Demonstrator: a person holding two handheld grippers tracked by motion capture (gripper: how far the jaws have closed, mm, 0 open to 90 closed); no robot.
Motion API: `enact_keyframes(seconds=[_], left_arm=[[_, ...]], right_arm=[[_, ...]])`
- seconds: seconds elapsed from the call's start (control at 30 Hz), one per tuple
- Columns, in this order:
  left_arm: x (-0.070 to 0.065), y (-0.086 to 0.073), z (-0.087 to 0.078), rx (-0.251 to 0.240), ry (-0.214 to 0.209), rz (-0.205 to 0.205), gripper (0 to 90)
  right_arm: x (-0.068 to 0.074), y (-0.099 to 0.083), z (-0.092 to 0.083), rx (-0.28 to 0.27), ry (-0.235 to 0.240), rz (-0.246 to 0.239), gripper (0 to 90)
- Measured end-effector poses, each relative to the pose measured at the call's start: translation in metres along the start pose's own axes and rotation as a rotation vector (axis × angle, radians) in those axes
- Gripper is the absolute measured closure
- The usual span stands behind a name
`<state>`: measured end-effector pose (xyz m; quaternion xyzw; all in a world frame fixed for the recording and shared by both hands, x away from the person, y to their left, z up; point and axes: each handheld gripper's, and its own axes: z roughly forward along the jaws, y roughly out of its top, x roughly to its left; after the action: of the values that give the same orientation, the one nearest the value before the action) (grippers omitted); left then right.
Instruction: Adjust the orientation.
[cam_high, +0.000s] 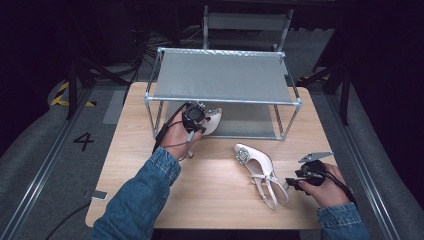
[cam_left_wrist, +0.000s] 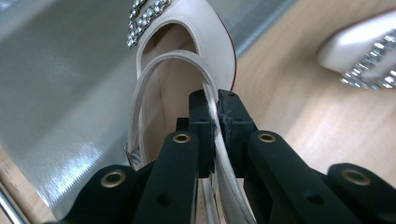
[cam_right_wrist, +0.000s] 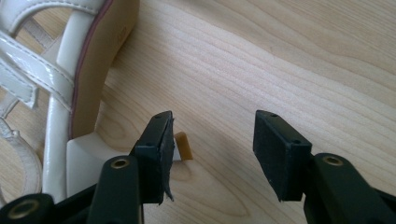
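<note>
Left gripper (cam_left_wrist: 216, 123) has its jaws pinched tight on the thin slingback strap (cam_left_wrist: 211, 100) of the first shoe (cam_high: 211, 121), which hangs just ahead of it at the mouth of the rack's lower shelf (cam_left_wrist: 70, 93). That strap is soft and glossy, so the light shoe may swing or slip; the stiffer heel counter looks like the surer hold. Right gripper (cam_right_wrist: 212, 149) rests on the worktop (cam_right_wrist: 280, 60), jaws spread, with the second shoe (cam_right_wrist: 88, 70) lying just left of it, heel tip (cam_right_wrist: 183, 145) beside one pad.
</note>
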<state>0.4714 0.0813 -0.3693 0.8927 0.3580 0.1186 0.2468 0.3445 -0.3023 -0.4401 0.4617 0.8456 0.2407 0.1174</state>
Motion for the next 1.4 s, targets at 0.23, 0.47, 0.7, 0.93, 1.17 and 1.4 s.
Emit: enact_keyframes(seconds=[0.23,0.47,0.7,0.93,1.17,1.4], left_arm=[[0.004,0.003,0.010,0.000,0.038,-0.001,85.5],[-0.001,0.005,0.015,-0.009,0.093,0.014,85.5],[-0.005,0.000,0.024,-0.008,0.078,0.005,85.5],[-0.005,-0.002,0.032,-0.005,0.049,-0.029,85.0],[-0.011,-0.002,0.034,-0.106,0.020,-0.024,53.1],[-0.012,-0.010,-0.003,-0.198,0.001,-0.054,41.6]], right_arm=[[-0.002,0.001,-0.002,-0.007,-0.002,0.000,49.4],[-0.005,0.000,-0.011,-0.034,0.003,0.015,49.2],[-0.006,0.000,-0.013,-0.038,0.003,0.010,49.2],[-0.005,0.000,-0.011,-0.040,0.004,0.014,49.2],[-0.005,0.001,-0.011,-0.041,0.002,0.013,48.8],[-0.006,0.001,-0.010,-0.039,0.004,0.013,48.5]])
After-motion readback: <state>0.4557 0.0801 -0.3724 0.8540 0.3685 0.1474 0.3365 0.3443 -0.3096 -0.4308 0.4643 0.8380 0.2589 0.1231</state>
